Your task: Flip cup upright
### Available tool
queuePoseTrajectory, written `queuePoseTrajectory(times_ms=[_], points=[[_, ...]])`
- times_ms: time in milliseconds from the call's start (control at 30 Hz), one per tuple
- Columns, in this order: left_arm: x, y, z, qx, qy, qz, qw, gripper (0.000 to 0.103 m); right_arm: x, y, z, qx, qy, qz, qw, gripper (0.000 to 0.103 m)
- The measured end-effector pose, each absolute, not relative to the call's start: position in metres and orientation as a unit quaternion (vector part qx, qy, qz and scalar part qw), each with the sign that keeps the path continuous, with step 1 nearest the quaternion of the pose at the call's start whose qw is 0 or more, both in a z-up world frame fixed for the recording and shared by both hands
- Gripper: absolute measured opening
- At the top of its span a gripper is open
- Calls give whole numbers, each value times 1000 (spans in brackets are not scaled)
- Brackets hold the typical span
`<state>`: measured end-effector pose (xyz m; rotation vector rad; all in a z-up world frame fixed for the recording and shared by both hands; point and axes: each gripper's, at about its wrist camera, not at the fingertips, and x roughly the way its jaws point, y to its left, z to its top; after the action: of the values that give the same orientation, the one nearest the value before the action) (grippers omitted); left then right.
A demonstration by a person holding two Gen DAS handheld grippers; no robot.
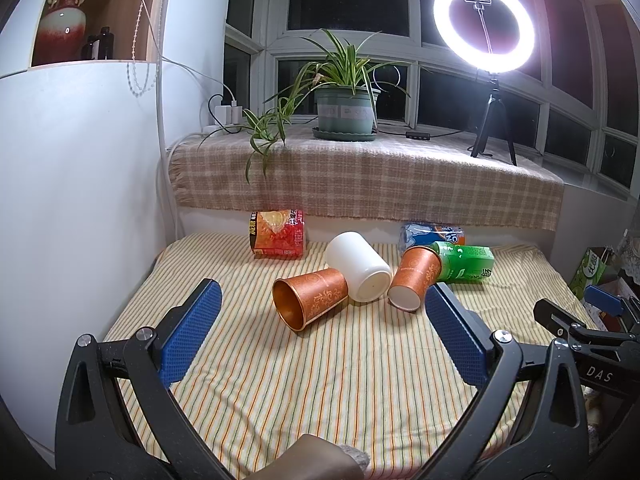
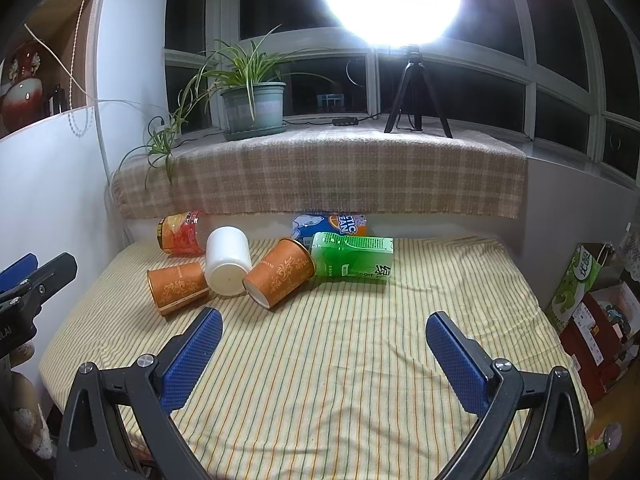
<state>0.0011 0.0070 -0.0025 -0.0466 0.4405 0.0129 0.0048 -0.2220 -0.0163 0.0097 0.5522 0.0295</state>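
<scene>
The bed (image 1: 320, 392), spread with a striped sheet, carried everything; its back edge met a ledge under a plaid cloth (image 1: 360, 184), and a white wall (image 1: 80, 200) closed its left side. A plant (image 1: 344, 108) and a ring light (image 1: 484, 20) stood on the ledge before the dark window.

All the objects lay on their sides in a cluster toward the back of the bed, leaving the striped stretch nearer the cameras open, with bare sheet also to the right of the cluster.

A green bottle (image 2: 352, 256) lay crosswise, and a blue can (image 2: 332, 226) lay behind it against the ledge. A red bottle (image 1: 278, 234) lay at the back left.

The white cup (image 1: 360, 266) lay with its long axis running front to back, flat base toward the cameras. The left orange cup (image 1: 310, 298) lay touching it, long axis slanting, its open copper mouth turned toward the front left. The right orange cup (image 2: 278, 272) lay with its white base toward the front and its mouth against the green bottle (its side touched the white cup in the right view).

The left tool (image 1: 320, 328) hovered with its blue pads spread wide and nothing between them; the left orange cup lay just ahead, between the pad tips in view but apart from them. The right tool (image 2: 324, 352) was likewise released and empty, with the cups ahead and to its left, well apart.
</scene>
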Motion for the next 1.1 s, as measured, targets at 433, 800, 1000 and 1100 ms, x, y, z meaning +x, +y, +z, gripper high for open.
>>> queuePoseTrajectory(times_ms=[433,800,1000,1100], points=[[1,7,-2,-23,219,7,976,103,7,-219,-16,2,273,21,962,103],[1,9,-1,-22,219,7,975,103,9,-214,-16,-3,273,27,962,103],[2,14,-3,-23,221,12,975,103,15,-211,-16,-7,274,32,961,103],[1,19,-5,-22,220,18,975,103,19,-207,-17,-13,273,39,961,103]])
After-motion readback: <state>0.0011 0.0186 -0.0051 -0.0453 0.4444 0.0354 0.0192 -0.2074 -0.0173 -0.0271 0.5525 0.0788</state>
